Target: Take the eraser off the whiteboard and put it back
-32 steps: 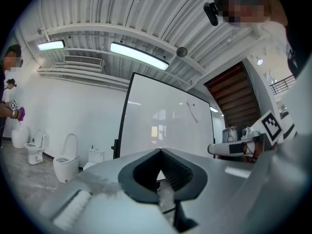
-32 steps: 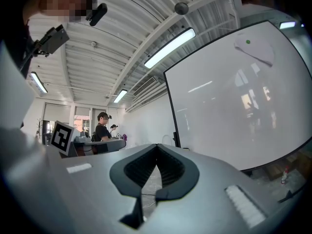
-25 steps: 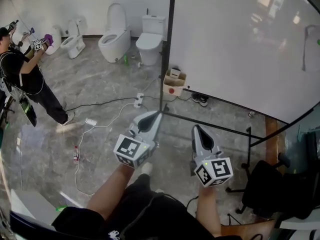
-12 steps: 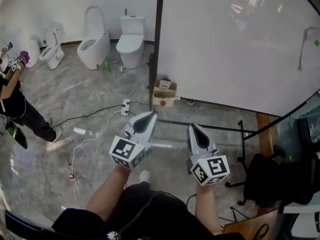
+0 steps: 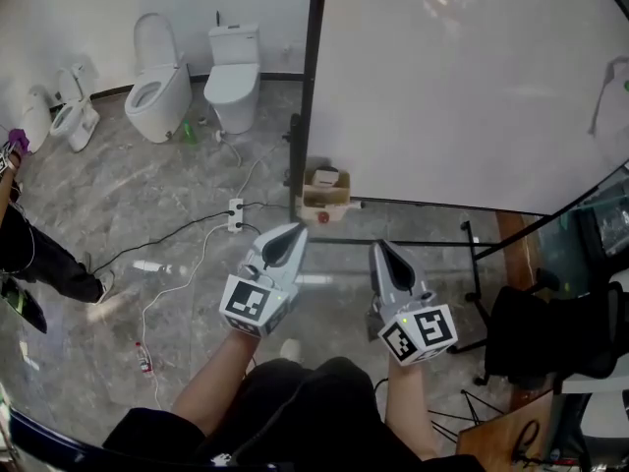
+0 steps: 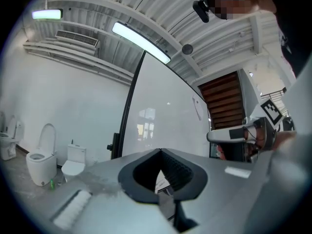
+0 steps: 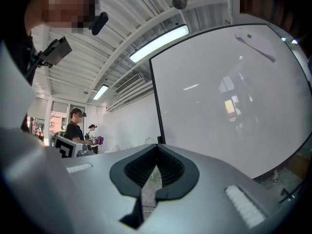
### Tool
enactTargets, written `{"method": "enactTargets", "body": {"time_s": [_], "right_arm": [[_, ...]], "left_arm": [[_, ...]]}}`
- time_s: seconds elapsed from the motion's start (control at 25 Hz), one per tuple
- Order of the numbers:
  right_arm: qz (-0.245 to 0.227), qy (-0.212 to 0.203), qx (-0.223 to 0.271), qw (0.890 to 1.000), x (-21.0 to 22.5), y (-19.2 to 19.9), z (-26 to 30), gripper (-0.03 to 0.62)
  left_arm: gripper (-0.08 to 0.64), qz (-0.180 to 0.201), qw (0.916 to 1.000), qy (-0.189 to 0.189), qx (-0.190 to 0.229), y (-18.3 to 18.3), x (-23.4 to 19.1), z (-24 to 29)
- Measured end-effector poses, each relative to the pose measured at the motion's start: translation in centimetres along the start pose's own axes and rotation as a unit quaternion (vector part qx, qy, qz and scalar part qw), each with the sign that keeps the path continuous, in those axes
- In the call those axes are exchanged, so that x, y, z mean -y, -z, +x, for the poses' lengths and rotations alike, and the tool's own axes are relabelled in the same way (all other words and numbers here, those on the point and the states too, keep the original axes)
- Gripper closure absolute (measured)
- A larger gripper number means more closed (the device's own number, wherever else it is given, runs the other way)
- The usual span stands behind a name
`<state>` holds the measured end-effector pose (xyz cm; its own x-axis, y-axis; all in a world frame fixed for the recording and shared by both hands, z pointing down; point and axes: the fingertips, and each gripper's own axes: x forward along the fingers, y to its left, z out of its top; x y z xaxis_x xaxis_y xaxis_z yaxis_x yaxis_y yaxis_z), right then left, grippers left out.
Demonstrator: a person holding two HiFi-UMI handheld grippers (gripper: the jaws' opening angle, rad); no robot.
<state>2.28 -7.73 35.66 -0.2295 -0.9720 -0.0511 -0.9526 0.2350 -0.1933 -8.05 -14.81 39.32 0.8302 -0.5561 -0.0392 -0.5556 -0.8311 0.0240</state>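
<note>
The whiteboard (image 5: 462,87) in its black frame fills the upper right of the head view. A pale, elongated thing, probably the eraser (image 5: 600,101), sticks to the board near its far right edge; it also shows as the eraser (image 7: 254,44) in the right gripper view and the eraser (image 6: 196,108) in the left gripper view. My left gripper (image 5: 295,228) and right gripper (image 5: 379,248) are held side by side, level, short of the board's lower left corner and far from the eraser. Both are shut and hold nothing; the left gripper (image 6: 160,150) and right gripper (image 7: 157,145) have their tips together.
The board's black foot bar (image 5: 413,242) crosses the floor just ahead. A cardboard box (image 5: 322,190) sits at the frame post. A power strip (image 5: 236,214) with cables, a bottle (image 5: 144,357) and toilets (image 5: 157,77) lie left. A person (image 5: 29,254) stands far left; a black chair (image 5: 541,332) right.
Both grippers have travelled across the floor toward the whiteboard, still shut and empty. The board's post and box now sit nearer the centre, and the person has slid to the left edge.
</note>
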Motion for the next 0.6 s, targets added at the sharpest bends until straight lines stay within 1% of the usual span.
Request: {"method": "enactTargets", "body": {"time_s": [0.2, 0.32, 0.4, 0.48, 0.56, 0.6], "right_arm": [[0.001, 0.009, -0.007, 1.000, 0.8, 0.8, 0.9, 0.588], [0.004, 0.007, -0.005, 1.000, 1.8, 0.8, 1.7, 0.589], [0.001, -0.003, -0.005, 1.000, 2.3, 0.6, 2.4, 0.589], [-0.006, -0.016, -0.008, 1.000, 3.0, 0.6, 3.2, 0.588], [-0.009, -0.031, -0.013, 0.999, 3.6, 0.6, 4.0, 0.588], [-0.011, -0.040, -0.015, 0.999, 3.8, 0.6, 4.5, 0.588]], "left_arm": [[0.557, -0.005, 0.9999, 0.011, -0.004, 0.5, -0.6, 1.5], [0.557, -0.006, 0.9999, 0.007, -0.005, 0.6, -0.8, 2.5], [0.555, -0.004, 0.9999, -0.001, -0.009, 1.1, -1.1, 3.1], [0.555, 0.002, 0.9997, -0.018, -0.015, 1.6, -1.5, 4.0], [0.554, -0.008, 0.9990, -0.042, -0.012, 1.3, -1.8, 4.9], [0.539, -0.015, 0.9986, -0.051, -0.009, 1.1, -1.8, 5.5]]}}
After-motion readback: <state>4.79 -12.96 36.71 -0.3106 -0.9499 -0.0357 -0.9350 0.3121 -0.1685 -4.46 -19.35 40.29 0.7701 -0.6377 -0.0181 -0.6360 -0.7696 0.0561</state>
